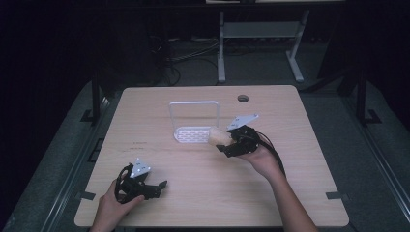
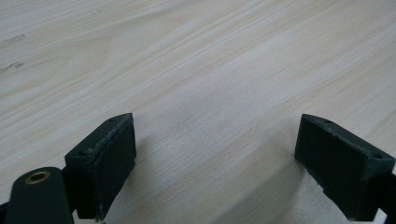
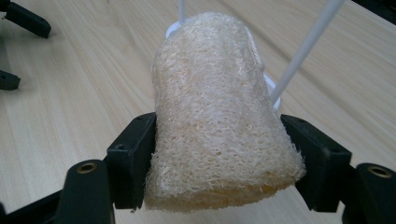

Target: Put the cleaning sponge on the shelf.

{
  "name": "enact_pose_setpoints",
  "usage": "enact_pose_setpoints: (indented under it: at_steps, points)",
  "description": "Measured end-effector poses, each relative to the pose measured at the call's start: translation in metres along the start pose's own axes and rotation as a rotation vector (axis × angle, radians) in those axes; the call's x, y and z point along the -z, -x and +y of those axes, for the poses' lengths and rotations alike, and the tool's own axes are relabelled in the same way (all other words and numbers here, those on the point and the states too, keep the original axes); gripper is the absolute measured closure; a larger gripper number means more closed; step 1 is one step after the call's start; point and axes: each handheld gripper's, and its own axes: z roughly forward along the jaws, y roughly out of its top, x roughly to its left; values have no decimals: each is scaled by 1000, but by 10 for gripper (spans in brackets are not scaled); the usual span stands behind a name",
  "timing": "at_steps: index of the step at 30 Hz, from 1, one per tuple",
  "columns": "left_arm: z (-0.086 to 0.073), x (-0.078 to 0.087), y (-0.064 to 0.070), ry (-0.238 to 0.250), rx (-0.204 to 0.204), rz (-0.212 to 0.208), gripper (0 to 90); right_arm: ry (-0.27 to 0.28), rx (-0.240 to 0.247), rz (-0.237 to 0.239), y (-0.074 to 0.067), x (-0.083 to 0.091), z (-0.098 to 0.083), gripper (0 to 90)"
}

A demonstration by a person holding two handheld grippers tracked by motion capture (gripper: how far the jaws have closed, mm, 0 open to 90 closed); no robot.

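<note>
High view: the right claw [image 1: 223, 143] grips a pale beige fibrous loofah sponge [image 1: 218, 136] just beside the white wire-framed rack [image 1: 194, 119], which lies to its left; the left claw [image 1: 157, 186] rests well apart on the pale wooden surface [image 1: 290, 193].

Left gripper view: jaws wide, empty.

Right gripper view: the loofah's long axis runs away between the jaws, hiding most of the rack's base.

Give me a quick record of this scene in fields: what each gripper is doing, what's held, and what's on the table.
right gripper: shut on the loofah sponge, jaws pressing both its sides
loofah sponge position: held beside the white rack, at its right end
left gripper: open, nothing between its jaws, low over the table near the front left corner
white rack: stands mid-table, slotted base with an upright wire frame
table: light wood, round hole near the far edge
</note>
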Motion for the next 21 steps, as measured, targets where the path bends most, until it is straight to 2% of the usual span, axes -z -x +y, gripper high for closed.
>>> enact_pose_setpoints:
  at_steps: [21]
  points:
    - [0,0,0,1,2,0,118,1,14,12,-6,-26,21,302]
